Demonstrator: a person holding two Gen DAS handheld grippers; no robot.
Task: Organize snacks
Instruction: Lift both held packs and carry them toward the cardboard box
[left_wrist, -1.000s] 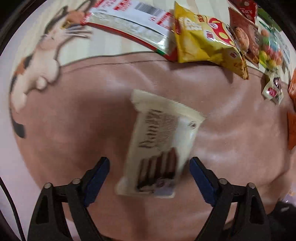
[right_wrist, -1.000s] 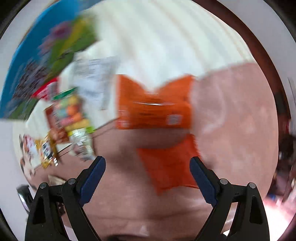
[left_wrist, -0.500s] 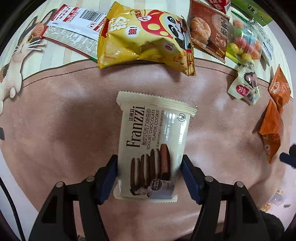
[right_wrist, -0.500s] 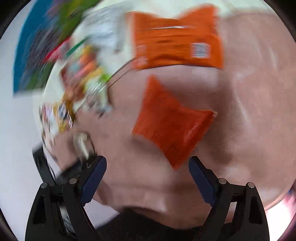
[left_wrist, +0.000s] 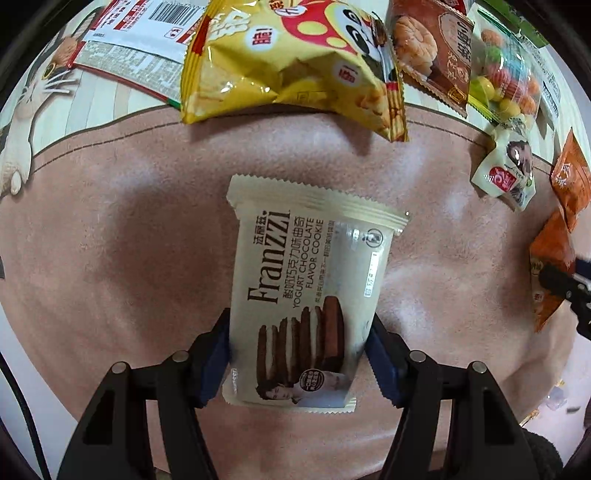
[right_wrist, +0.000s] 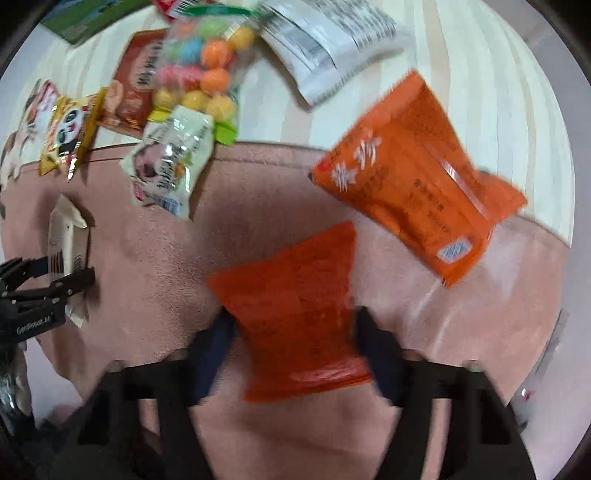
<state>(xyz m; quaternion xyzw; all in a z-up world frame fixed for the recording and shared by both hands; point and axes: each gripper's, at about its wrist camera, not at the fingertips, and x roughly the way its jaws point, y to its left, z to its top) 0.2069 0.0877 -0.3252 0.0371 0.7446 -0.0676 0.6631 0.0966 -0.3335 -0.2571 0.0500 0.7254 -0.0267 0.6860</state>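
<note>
- Left hand-held gripper (left_wrist: 299, 360) is clamped on the cookie packet (left_wrist: 306, 295): both blue pads press the packet's lower sides, one on each edge, and the packet stretches forward from between the fingers over the pink mat (left_wrist: 110, 240).
- The cookie packet is cream-coloured, with a picture of chocolate sandwich cookies at the gripped end (its crimped top edge points away from the camera).
- Beyond it, the yellow chip bag (left_wrist: 291, 62) lies across the mat's far edge, well apart from the packet.
- To the right of the chip bag: a brown pastry packet (left_wrist: 432, 55), a clear bag of coloured candy balls (left_wrist: 506, 77), then a small white packet (left_wrist: 506, 170).
- Right hand-held gripper (right_wrist: 295, 343) has the orange packet (right_wrist: 295, 314) sitting between its fingers, and the pads look to be touching both sides of it (the view is blurred, so I cannot tell whether the grip is firm).
- A second orange packet (right_wrist: 417, 177) lies just beyond and to the right, straddling the mat's edge, apart from the first.
- At the left edge of the right wrist view, the left gripper shows, with the cookie packet in it.
</note>
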